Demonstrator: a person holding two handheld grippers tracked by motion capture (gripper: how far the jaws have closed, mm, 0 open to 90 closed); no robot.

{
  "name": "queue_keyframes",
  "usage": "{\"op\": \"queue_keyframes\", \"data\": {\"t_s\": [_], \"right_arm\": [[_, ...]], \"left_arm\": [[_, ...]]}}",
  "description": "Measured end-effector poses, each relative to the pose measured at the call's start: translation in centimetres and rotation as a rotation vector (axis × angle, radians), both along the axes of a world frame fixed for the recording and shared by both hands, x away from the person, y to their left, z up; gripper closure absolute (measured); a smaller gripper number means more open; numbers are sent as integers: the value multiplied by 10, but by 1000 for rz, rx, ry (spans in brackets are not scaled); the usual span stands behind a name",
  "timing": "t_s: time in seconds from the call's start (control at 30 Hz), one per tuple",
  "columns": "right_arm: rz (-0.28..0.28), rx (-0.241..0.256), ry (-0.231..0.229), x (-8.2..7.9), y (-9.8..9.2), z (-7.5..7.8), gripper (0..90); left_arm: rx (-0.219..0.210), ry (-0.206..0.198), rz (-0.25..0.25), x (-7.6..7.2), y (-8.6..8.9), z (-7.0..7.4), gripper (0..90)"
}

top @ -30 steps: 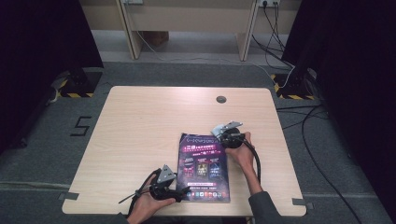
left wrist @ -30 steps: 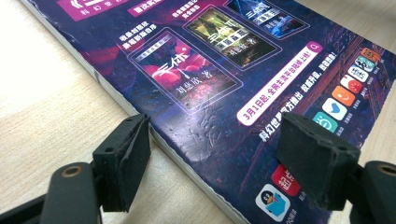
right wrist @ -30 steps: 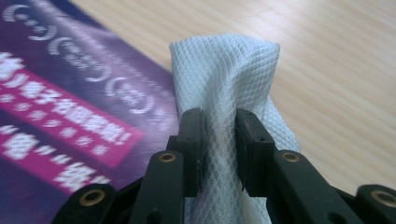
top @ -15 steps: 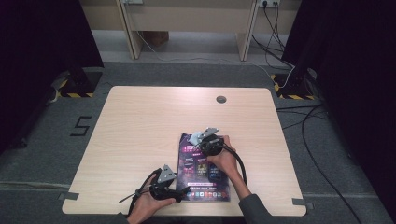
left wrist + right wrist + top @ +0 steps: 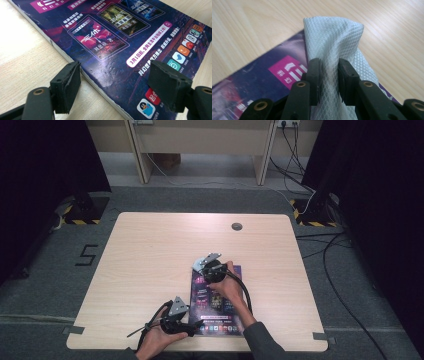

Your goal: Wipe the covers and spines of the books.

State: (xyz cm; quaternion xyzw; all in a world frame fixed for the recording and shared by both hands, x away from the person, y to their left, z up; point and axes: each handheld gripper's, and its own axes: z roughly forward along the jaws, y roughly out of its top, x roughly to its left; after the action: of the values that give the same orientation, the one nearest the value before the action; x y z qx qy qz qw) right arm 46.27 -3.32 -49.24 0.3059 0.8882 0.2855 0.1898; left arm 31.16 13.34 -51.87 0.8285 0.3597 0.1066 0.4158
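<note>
While the magazine (image 5: 216,302) lies flat on the table (image 5: 150,250), the right tongs (image 5: 328,67) are clamped on a white cloth (image 5: 334,40) over its far edge; the left tongs (image 5: 120,82) stand apart, straddling its near corner.

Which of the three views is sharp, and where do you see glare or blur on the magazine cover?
Left gripper view: the magazine is sharp, its glossy cover showing pale sheen near the spine. Right gripper view: the white cloth is crisp, the cover behind it blurred. High view: soft and evenly lit, with dark surroundings.
</note>
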Motion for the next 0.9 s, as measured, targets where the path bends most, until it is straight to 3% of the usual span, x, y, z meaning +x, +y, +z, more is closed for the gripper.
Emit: {"op": "queue_keyframes", "data": {"t_s": [0.2,0.67,0.9], "right_arm": [[31,19,13,-1,8,0,735],[148,25,35,-24,19,0,733],[137,33,33,-22,15,-1,725]], "left_arm": [[0,0,1,0,0,0,250],[-5,1,7,-1,0,-1,250],[-5,-1,9,-1,1,-1,250]]}}
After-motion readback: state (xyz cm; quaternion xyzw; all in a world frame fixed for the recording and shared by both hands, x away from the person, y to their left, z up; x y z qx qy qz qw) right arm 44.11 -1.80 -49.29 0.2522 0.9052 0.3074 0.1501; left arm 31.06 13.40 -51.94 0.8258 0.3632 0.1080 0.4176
